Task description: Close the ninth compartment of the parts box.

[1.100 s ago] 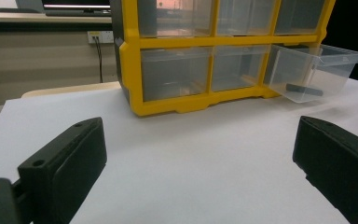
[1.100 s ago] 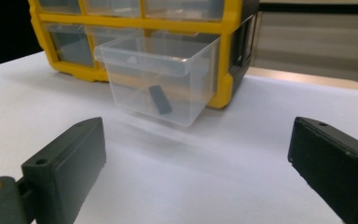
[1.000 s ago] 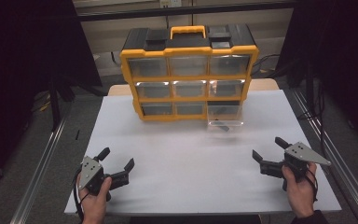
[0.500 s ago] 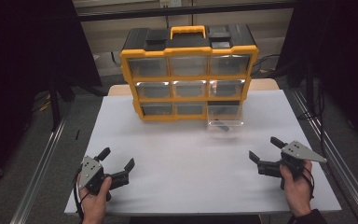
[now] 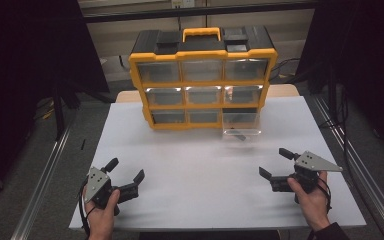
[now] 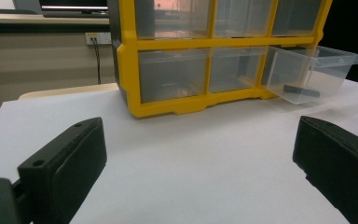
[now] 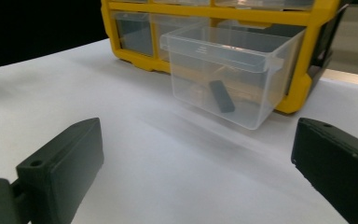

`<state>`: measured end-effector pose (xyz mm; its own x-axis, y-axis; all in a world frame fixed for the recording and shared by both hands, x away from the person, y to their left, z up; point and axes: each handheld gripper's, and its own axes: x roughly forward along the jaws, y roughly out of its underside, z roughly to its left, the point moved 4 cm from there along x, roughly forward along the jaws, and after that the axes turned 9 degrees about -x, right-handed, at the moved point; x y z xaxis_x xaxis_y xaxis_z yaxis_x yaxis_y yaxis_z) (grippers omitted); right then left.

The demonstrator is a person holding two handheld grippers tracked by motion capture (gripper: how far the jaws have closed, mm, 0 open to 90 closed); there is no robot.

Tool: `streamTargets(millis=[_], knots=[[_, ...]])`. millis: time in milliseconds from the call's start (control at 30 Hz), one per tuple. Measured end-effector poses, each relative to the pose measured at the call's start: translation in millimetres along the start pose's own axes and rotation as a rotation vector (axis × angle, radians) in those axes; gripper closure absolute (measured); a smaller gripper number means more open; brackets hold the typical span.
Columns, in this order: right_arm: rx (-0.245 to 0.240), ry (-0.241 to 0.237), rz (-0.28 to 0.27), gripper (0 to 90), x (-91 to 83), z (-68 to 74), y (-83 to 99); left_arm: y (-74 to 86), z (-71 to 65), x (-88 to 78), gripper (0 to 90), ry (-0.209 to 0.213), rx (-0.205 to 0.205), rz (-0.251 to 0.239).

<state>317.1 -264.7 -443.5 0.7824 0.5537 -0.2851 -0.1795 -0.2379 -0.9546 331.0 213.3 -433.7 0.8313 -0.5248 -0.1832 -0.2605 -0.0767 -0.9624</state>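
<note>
both grippers idle, jaws wide
i see left gripper (image 5: 126, 176) and right gripper (image 5: 274, 162) empty above the white table (image 5: 205, 170), near the pulled-out clear drawer (image 7: 228, 88).

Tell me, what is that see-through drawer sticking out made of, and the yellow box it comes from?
The pulled-out drawer looks like clear, glossy plastic: you can see the small dark piece inside through its walls. The organizer box seems to be hard yellow and black plastic, smooth with a slight shine.
</note>
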Motion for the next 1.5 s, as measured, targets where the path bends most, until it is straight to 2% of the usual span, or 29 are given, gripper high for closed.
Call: streamTargets(millis=[67, 133, 333, 433, 533, 800, 967, 1067, 1267, 1333, 1500], knots=[[-0.013, -0.01, -0.008, 2.7, 1.9, 1.1, -0.8, 0.4, -0.3, 0.3, 2.8, 0.003, -0.002, 0.001], [-0.044, -0.001, -0.01, 4.0, 4.1, 0.6, -1.4, 0.0, -0.2, 0.4, 2.8, 0.001, -0.004, -0.003], [-0.027, -0.043, -0.033, 3.7, 15.0, 0.4, -2.7, -0.6, 1.5, 0.9, 2.8, -0.002, -0.005, -0.005], [-0.048, -0.055, -0.016, 4.9, 20.5, 2.3, -2.0, -0.9, 1.7, 1.4, 2.8, -0.003, 0.008, 0.001], [-0.04, -0.064, -0.012, 5.2, 26.0, 3.3, -1.5, -0.7, 0.4, 1.8, 2.8, 0.001, 0.01, 0.001], [-0.055, -0.077, -0.055, 7.8, 37.3, 6.2, -15.3, -0.6, 0.6, 2.7, 2.8, -0.001, 0.002, -0.003], [-0.053, -0.102, -0.079, 9.1, 44.5, 11.3, -22.6, -0.7, 0.4, 3.9, 2.8, -0.003, 0.01, 0.002], [-0.032, -0.119, -0.063, 9.5, 50.4, 14.1, -24.8, -0.3, -0.8, 6.6, 2.8, 0.002, 0.002, 0.002], [-0.061, -0.157, -0.059, 10.0, 62.5, 23.0, -33.8, -0.7, -2.1, 6.0, 2.8, 0.009, 0.009, 0.004], [-0.072, -0.151, -0.038, 12.3, 65.6, 23.9, -34.6, -1.3, -2.2, 5.7, 2.8, 0.009, 0.015, 0.002], [-0.04, -0.164, -0.049, 15.2, 70.7, 25.8, -31.8, -1.0, -0.2, 6.0, 2.8, 0.006, 0.011, 0.004]])
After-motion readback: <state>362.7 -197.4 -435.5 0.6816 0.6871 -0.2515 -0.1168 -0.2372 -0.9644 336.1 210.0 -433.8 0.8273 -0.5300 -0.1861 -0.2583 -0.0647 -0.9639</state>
